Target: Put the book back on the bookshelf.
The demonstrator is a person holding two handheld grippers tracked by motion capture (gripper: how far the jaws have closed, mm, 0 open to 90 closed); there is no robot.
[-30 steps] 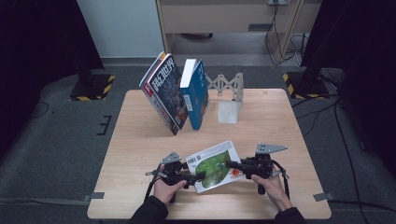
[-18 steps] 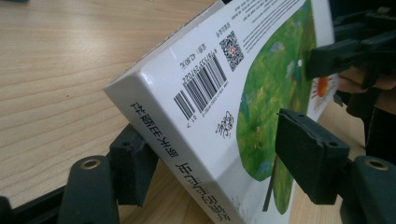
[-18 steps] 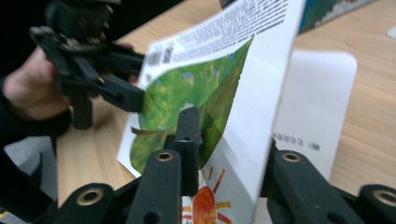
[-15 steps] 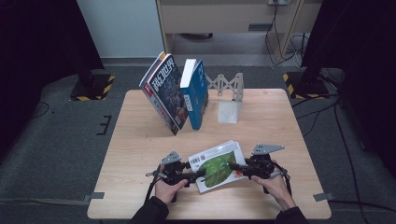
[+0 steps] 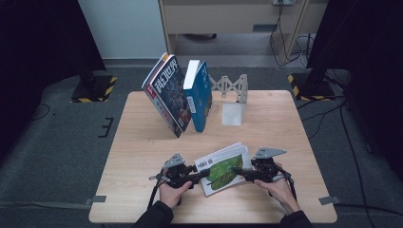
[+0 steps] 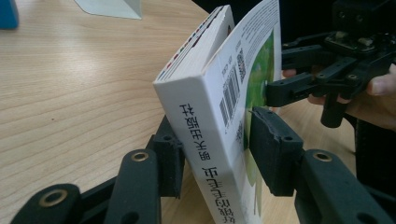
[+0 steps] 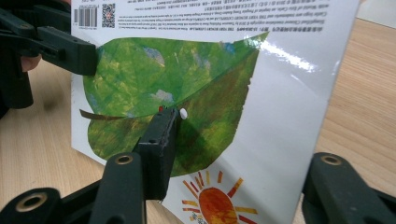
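Book now tilted higher between left gripper and right gripper.

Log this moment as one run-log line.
left tool: shut on leaf-cover book | right tool: shut on leaf-cover book | book: tilted above table

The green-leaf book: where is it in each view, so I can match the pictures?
High view: the green-leaf book lies near the table's front edge, between the left hand-held gripper and the right hand-held gripper.
Left gripper view: centre, spine towards the camera.
Right gripper view: its cover spans most of the picture.
Shared landmark: the barcode.
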